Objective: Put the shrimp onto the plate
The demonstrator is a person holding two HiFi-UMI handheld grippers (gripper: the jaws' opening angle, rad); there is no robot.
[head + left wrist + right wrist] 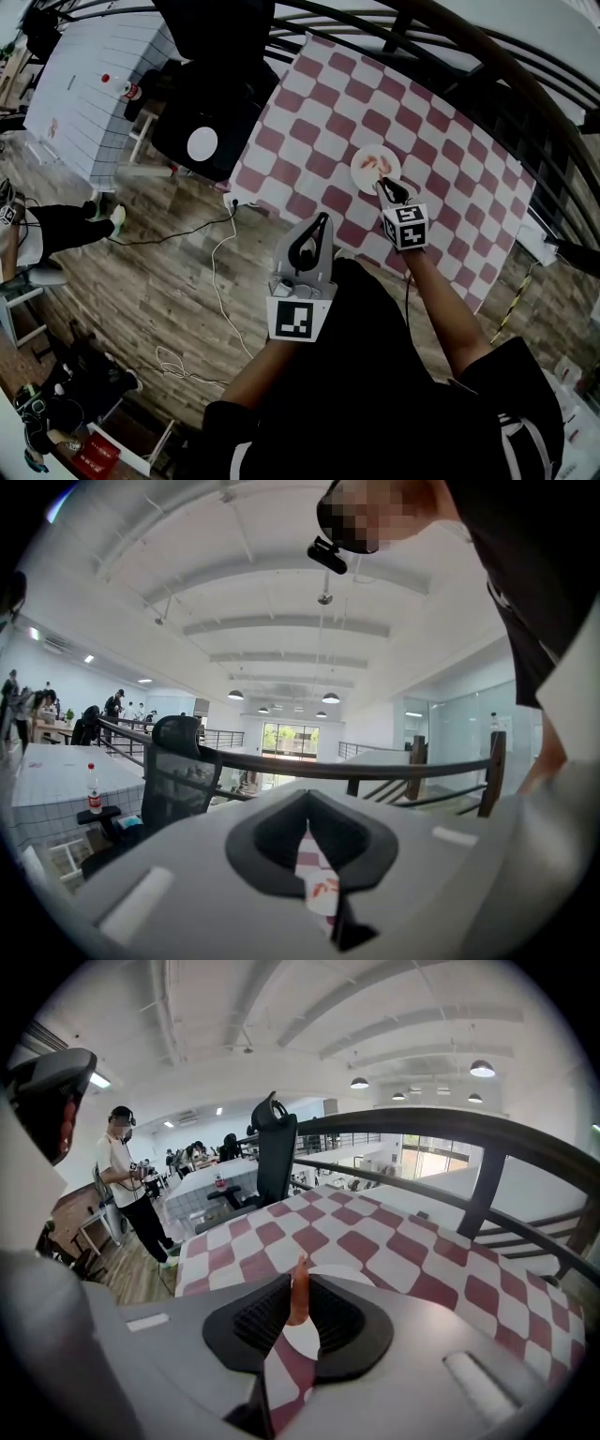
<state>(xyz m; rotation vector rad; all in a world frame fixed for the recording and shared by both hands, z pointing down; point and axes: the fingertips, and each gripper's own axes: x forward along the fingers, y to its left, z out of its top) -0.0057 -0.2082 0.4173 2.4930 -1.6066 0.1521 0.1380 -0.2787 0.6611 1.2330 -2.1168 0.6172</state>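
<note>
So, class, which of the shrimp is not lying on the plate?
The shrimp pinched upright between the jaws of the right gripper; the other shrimp lie flat on the white plate.

1. Checkered table (450,178) is bare all round the plate (361,180); free passage in from its near edge.
2. Dark railing (422,1121) runs along the far side and closes it.
3. Black chair (216,94) stands at the table's left end.
4. Right gripper (384,186), shrimp (298,1293) in its fingers, occupies the space over the plate's near rim.
</note>
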